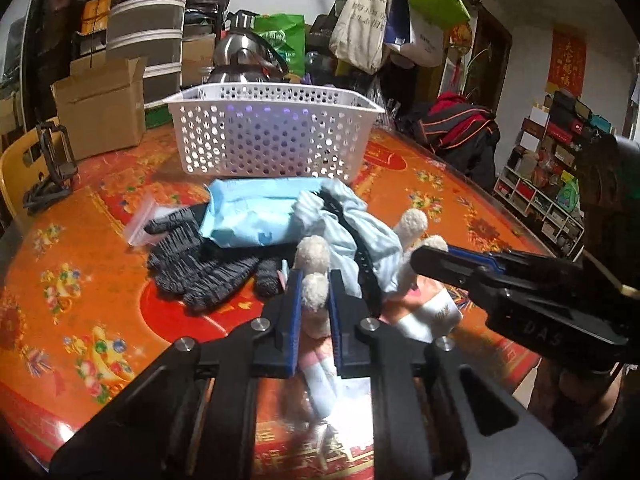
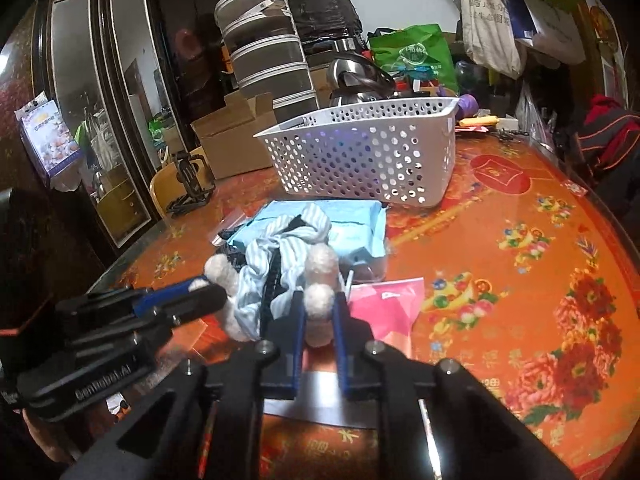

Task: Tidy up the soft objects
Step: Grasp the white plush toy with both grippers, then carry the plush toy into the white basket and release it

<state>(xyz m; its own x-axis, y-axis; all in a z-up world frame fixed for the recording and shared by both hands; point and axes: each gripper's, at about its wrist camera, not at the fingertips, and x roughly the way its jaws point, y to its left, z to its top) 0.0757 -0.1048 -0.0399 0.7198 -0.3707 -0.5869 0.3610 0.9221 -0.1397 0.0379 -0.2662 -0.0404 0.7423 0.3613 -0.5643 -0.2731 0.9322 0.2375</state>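
My left gripper (image 1: 314,280) is shut on the fluffy cream cuff of a pink and white sock (image 1: 316,292) above the table. My right gripper (image 2: 319,300) is shut on another fluffy cuff of the sock (image 2: 320,300); it shows at the right of the left wrist view (image 1: 424,258). Beyond lie a striped light-blue cloth (image 1: 348,224), a blue packet (image 1: 248,216) and dark knit gloves (image 1: 192,264). A white perforated basket (image 1: 272,136) stands further back, also in the right wrist view (image 2: 368,152).
The table has an orange-red floral cover (image 2: 520,260). A cardboard box (image 1: 100,108), a steel kettle (image 1: 244,60) and a black stand (image 1: 52,168) are at the back left. A pink packet (image 2: 388,308) lies right of the cloth. A clear bag (image 1: 144,220) lies by the gloves.
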